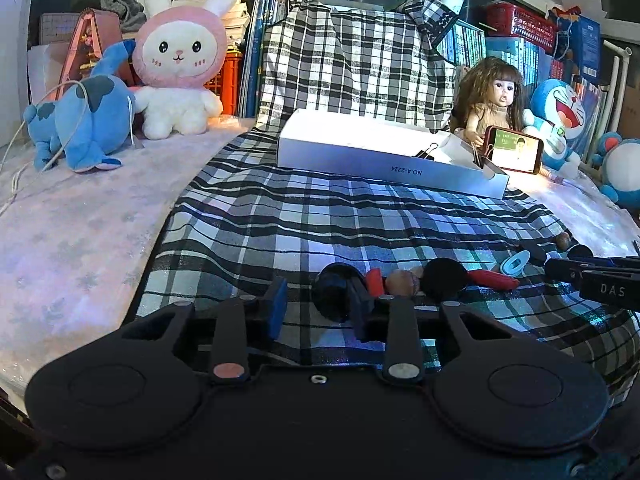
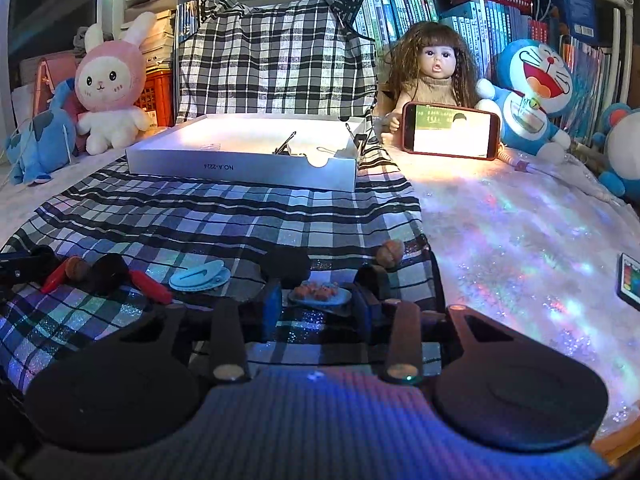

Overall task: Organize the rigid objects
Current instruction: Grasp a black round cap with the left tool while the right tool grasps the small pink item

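Clutter lies in a row along the near edge of the checked cloth in front of you. Your left hand-held gripper has its jaws partly apart around a black cylinder: the right pad looks to touch it, while the left blue pad stands clear, so it is not clamped. Just beside it lie a walnut, a black disc and two red pieces.

Your right hand-held gripper sits with its jaws partly apart on either side of a small plate of toy food; I cannot tell whether the pads press on it. A pale blue clip lies near to its left, and another walnut beyond to the right.

The white box sits well apart at the far end of the cloth, with binder clips inside.
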Motion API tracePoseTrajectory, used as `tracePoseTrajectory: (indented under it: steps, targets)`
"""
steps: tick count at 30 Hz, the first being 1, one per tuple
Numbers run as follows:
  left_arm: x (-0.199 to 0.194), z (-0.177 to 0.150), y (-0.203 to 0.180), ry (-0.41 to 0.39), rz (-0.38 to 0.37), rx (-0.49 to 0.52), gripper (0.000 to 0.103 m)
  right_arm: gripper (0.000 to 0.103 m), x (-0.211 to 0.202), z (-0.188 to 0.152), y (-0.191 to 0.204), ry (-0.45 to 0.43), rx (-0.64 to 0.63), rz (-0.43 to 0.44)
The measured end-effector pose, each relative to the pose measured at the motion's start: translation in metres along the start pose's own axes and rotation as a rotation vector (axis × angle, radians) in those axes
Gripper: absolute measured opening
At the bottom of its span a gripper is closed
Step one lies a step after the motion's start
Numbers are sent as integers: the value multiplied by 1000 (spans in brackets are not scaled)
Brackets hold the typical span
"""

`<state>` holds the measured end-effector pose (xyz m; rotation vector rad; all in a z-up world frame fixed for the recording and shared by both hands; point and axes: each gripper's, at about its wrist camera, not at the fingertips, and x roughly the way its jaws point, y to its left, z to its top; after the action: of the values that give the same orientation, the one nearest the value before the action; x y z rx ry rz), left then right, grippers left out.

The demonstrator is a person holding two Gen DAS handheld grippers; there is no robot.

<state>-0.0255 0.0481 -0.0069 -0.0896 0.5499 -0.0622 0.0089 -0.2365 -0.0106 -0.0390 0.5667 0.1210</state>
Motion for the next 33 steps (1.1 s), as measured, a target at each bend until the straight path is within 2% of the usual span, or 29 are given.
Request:
tracePoseTrajectory:
  steps: [33]
  targets:
    - [17, 6, 1, -13, 25, 1, 30, 43, 10, 1, 10, -14, -32, 5]
